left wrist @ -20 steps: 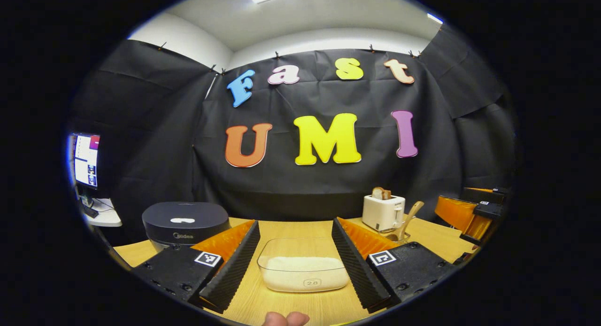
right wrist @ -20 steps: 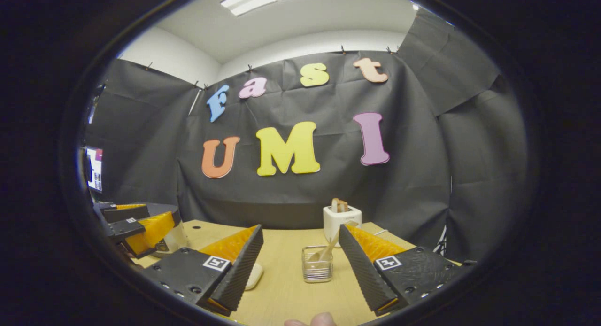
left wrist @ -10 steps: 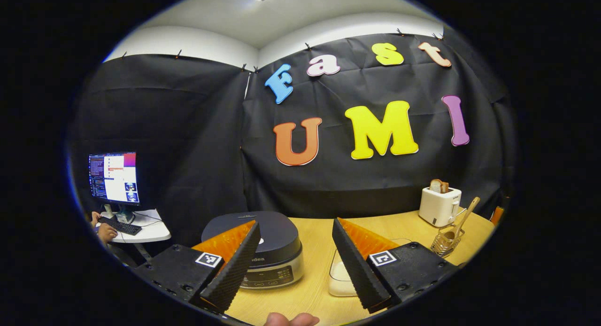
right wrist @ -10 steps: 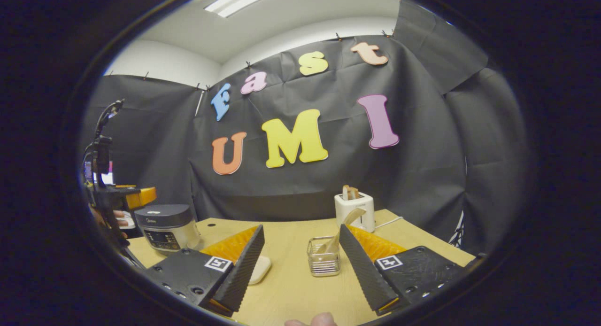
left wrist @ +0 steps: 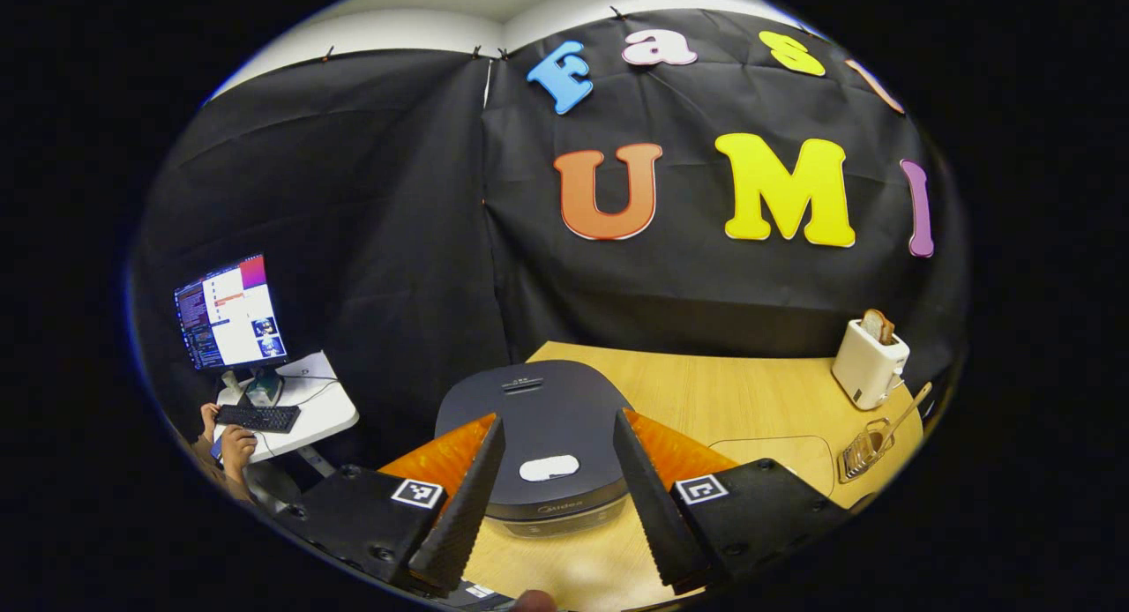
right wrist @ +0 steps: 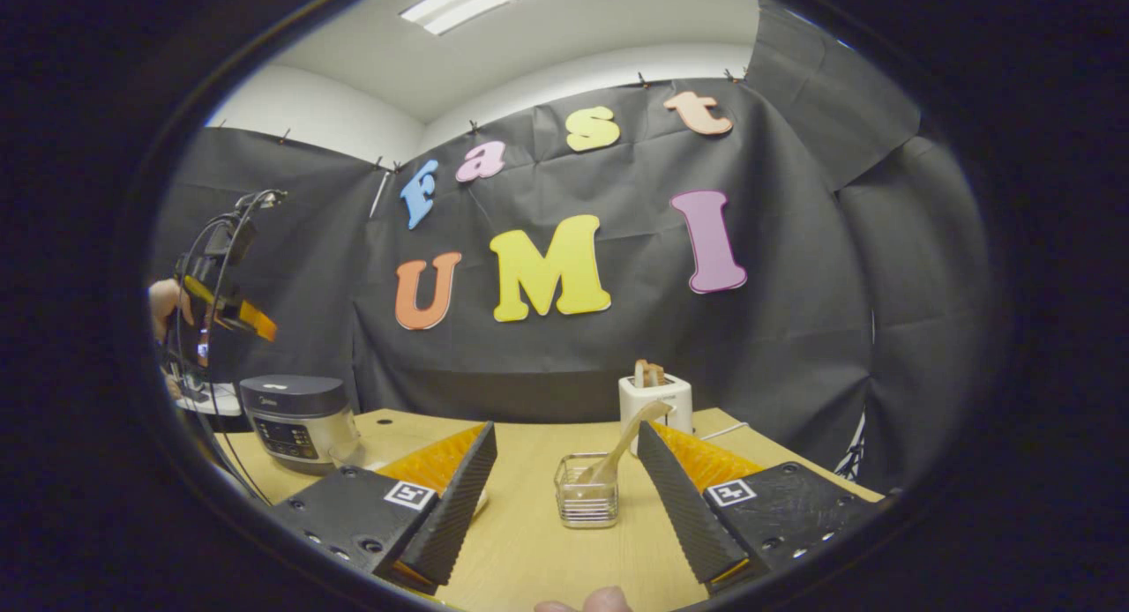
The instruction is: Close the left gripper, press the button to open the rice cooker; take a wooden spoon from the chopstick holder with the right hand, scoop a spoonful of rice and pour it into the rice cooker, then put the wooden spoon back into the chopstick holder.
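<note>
In the left gripper view I look down on the dark rice cooker [left wrist: 538, 409], lid shut, with its white oval button [left wrist: 549, 467] between my fingers. My left gripper [left wrist: 557, 421] hovers above the lid, open and holding nothing. The wire chopstick holder [left wrist: 863, 451] with the wooden spoon [left wrist: 901, 415] stands at the far right. In the right gripper view my right gripper [right wrist: 566, 429] is open and empty, low over the table. The chopstick holder [right wrist: 586, 502] with the wooden spoon [right wrist: 622, 444] leaning in it stands just ahead between the fingers. The rice cooker [right wrist: 295, 418] sits far left, under the raised left gripper [right wrist: 225, 299].
A white toaster [left wrist: 869, 361] with bread stands at the back right of the wooden table [left wrist: 732, 391]. The clear rice container [left wrist: 776, 453] lies right of the cooker. Off the table to the left are a monitor [left wrist: 228, 312] and a person's hand [left wrist: 234, 440] at a keyboard.
My left gripper has swung left from the rice container, risen and tilted down over the rice cooker. The right gripper has barely shifted, still facing the chopstick holder.
</note>
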The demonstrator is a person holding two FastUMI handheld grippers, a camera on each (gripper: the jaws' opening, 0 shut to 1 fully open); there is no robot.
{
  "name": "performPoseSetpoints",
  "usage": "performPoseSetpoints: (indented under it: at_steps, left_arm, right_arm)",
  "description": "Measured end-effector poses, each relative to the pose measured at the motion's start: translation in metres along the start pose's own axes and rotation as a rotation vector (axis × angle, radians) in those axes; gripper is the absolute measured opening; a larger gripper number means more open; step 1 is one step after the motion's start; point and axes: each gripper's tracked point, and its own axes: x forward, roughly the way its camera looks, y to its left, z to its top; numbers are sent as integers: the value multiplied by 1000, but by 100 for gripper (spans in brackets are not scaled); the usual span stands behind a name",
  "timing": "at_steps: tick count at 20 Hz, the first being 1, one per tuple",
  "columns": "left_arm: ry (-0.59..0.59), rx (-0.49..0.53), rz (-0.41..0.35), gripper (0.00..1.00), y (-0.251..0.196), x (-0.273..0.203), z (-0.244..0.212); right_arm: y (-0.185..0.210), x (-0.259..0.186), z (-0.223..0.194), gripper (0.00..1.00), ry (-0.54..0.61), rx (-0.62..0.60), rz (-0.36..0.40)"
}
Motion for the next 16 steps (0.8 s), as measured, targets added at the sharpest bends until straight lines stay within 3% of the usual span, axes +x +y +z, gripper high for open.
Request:
performPoseSetpoints:
  at_steps: [3, 4, 5, 6, 8, 9, 10, 12, 13, 16]
  left_arm:
    - [136, 27, 21, 67, 7, 12, -11]
    - [188, 27, 30, 59, 9, 18, -20]
    - [239, 19, 35, 56, 10, 22, -30]
    - [286, -2, 35, 49, 10, 24, -39]
    - [354, -36, 19, 43, 5, 29, -53]
    - [366, -44, 28, 42, 9, 33, -57]
    - [376, -57, 28, 34, 11, 37, -59]
    - [395, -77, 31, 20, 10, 44, -66]
    - [405, -88, 30, 18, 10, 48, -69]
    - [422, -121, 36, 3, 8, 51, -74]
  right_arm:
    - [-3, 2, -4, 96, 7, 18, 4]
    - [-5, 2, -4, 91, 6, 16, 2]
    - [-6, 2, -6, 95, 5, 11, 1]
    - [-8, 2, -6, 91, 5, 6, -2]
    - [-11, 3, -7, 92, 2, 3, -7]
    - [-13, 3, -6, 91, -1, 5, -7]
    - [-13, 3, -6, 91, -2, 9, -4]
    - [-11, 4, -7, 100, 0, 11, 5]
    - [-11, 4, -9, 92, 2, 10, 9]
    - [-12, 6, -11, 91, 2, 4, 8]
